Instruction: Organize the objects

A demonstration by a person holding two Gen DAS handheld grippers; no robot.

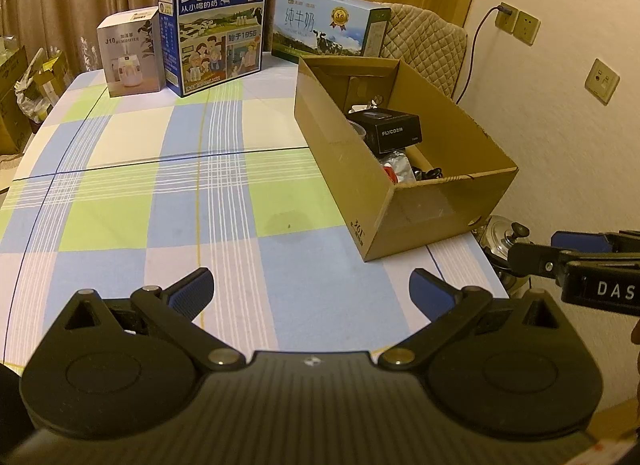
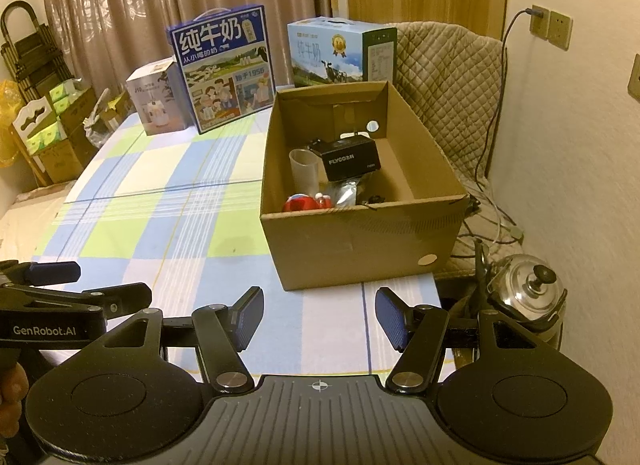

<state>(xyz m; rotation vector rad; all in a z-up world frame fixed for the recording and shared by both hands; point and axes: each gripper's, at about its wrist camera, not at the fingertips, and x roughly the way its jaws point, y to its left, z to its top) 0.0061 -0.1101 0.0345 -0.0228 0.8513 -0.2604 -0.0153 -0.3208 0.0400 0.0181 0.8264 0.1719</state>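
**Cardboard box [image 2: 360,241] at 12 o'clock, both tools empty**

Sat on checked tablecloth [image 1: 160,185] w/ black carton [image 2: 352,159], clear cup [image 2: 304,169], red item [image 2: 300,203] inside. Left gripper [image 1: 311,291] & right gripper [image 2: 319,319] hovered at 6 o'clock, jaws apart, nothing btwn.

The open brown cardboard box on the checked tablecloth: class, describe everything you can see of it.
The open brown cardboard box is plain corrugated card, lidless, rectangular, upright on the blue, green and white checked tablecloth near the table's right edge. A round sticker marks its near wall. Inside lie a black carton printed FLYCO, a clear plastic cup, a red item and a silver packet. Neither gripper touches it.
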